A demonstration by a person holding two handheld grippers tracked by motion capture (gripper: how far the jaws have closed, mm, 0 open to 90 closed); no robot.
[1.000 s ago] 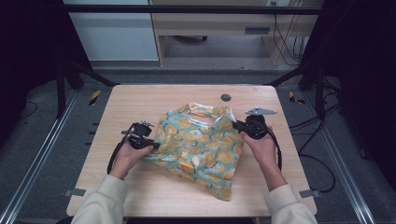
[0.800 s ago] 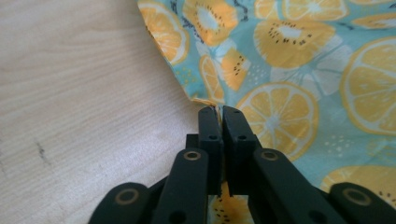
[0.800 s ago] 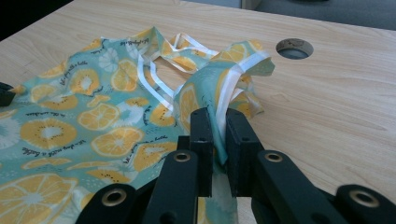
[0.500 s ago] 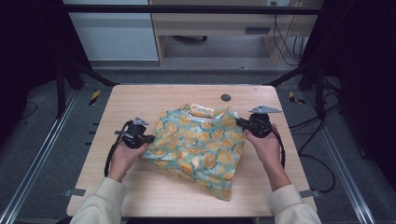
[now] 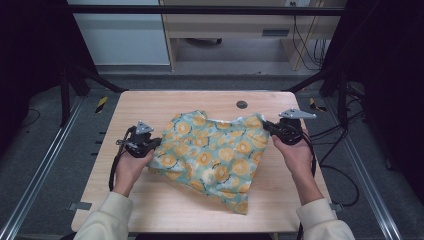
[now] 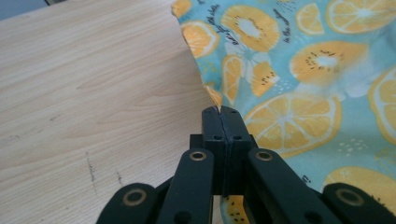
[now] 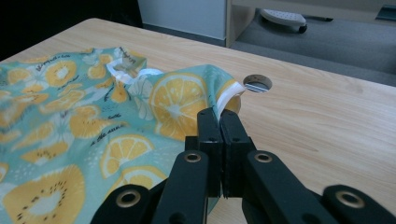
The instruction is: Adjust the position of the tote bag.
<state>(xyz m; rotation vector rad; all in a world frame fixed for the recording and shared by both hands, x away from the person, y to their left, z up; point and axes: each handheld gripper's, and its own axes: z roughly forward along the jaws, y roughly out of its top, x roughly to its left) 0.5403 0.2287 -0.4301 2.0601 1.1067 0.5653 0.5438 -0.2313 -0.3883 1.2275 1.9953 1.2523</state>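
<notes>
Forearms: two light sleeves come in at the bottom edge of the high view, one at lower left, one at lower right.
Left hand (image 5: 131, 167): left of centre, wrapped around the left gripper (image 5: 152, 144).
Left gripper: jaws pressed together on the left edge of the cloth (image 5: 212, 157); in the left gripper view the gripper (image 6: 223, 112) pinches the hem at bottom centre of the frame.
Right hand (image 5: 296, 155): right of centre, around the right gripper (image 5: 267, 126).
Right gripper: jaws closed on the cloth's upper right corner; in the right gripper view the gripper (image 7: 219, 114) clamps a white-edged hem lifted slightly off the wood.
Cloth: teal fabric printed with orange and kiwi slices, spread in the middle of the table (image 5: 150, 105), its lower corner pointing toward the bottom right.
Table: pale wood, rounded corners.
Round hole (image 5: 242, 104): upper centre of the tabletop, just beyond the cloth's far edge.
Background: grey floor and a pale cabinet (image 5: 120, 32) along the top of the frame.
</notes>
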